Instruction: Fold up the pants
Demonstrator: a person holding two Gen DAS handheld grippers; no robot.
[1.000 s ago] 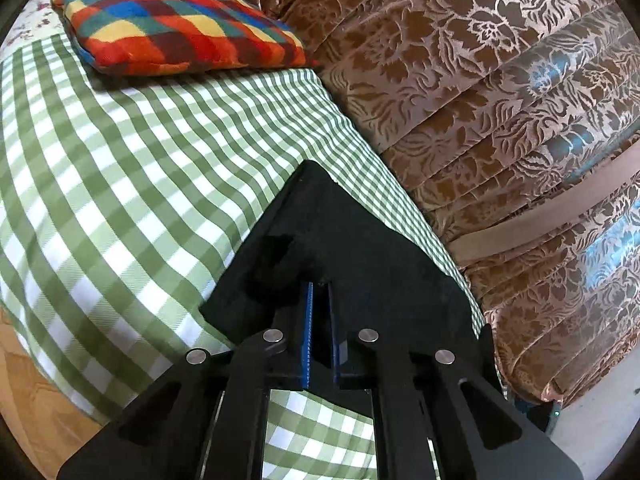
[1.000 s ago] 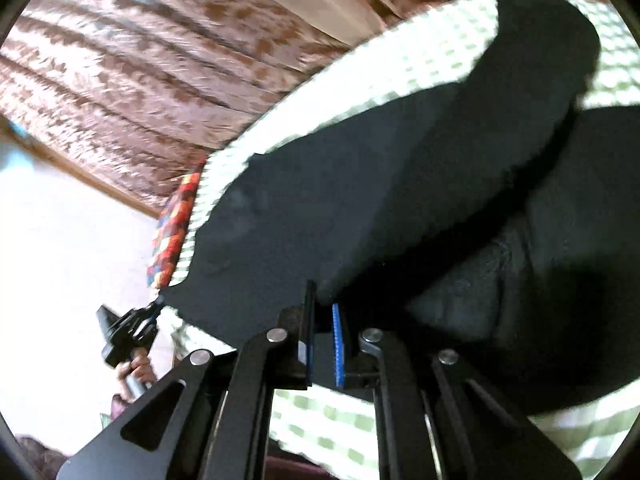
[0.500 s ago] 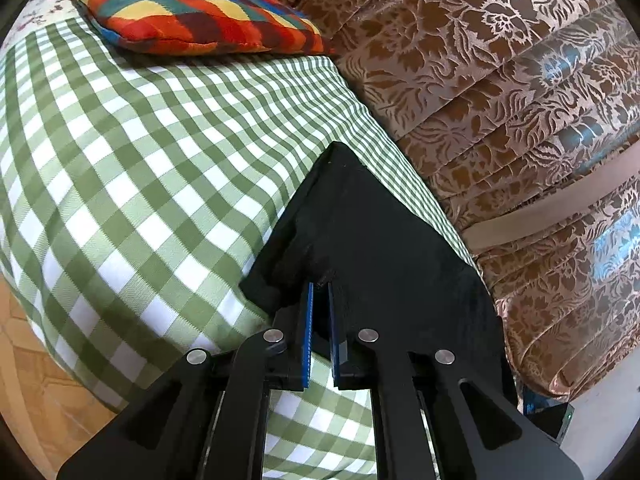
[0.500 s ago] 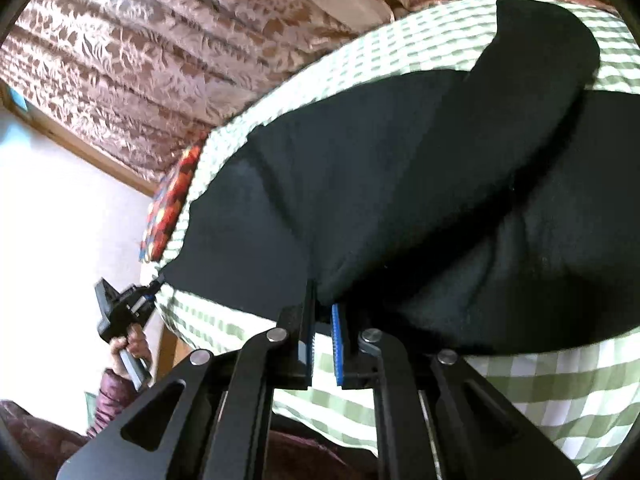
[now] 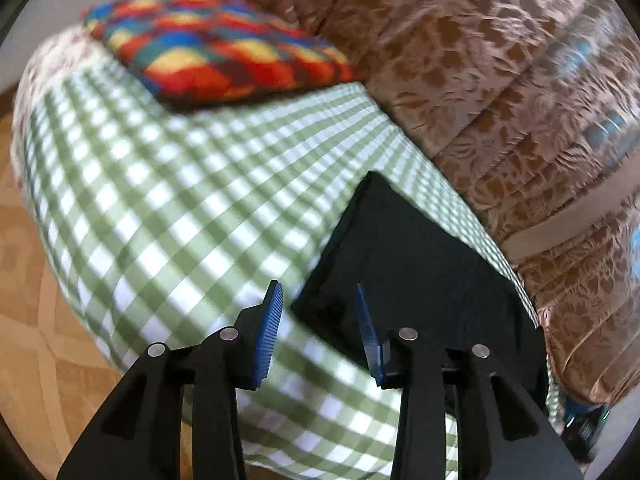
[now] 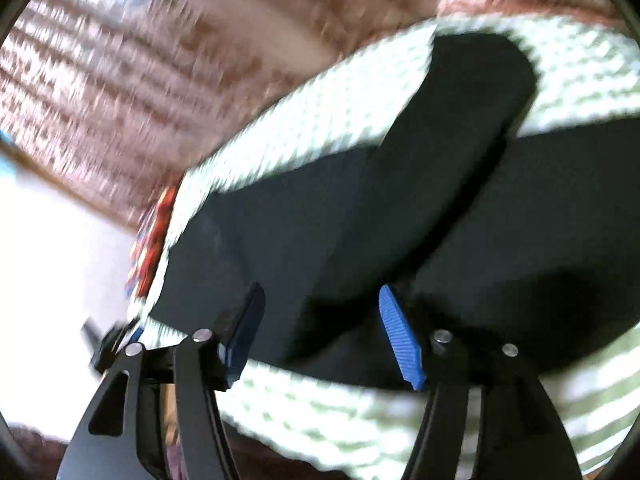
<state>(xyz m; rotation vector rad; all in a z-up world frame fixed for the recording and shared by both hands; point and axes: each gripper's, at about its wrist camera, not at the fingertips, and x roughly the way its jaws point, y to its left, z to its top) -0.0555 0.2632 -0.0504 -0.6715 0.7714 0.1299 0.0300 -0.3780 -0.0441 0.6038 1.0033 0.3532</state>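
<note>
Pants (image 5: 404,264): black, lying flat on the green-and-white checked bed cover (image 5: 168,208), one corner pointing toward the multicoloured plaid cushion (image 5: 216,60); a folded leg lies across the rest in the right wrist view (image 6: 360,200).

Left gripper (image 5: 320,320): jaws have just been opening, now partly apart; the pants' near edge lies between and below the blue pads, not pinched.

Right gripper (image 6: 320,328): jaws have just been opening, now wide apart over the pants' near edge, gripping nothing; view blurred.

Brown floral curtain (image 5: 500,80): hangs beside the bed.
</note>
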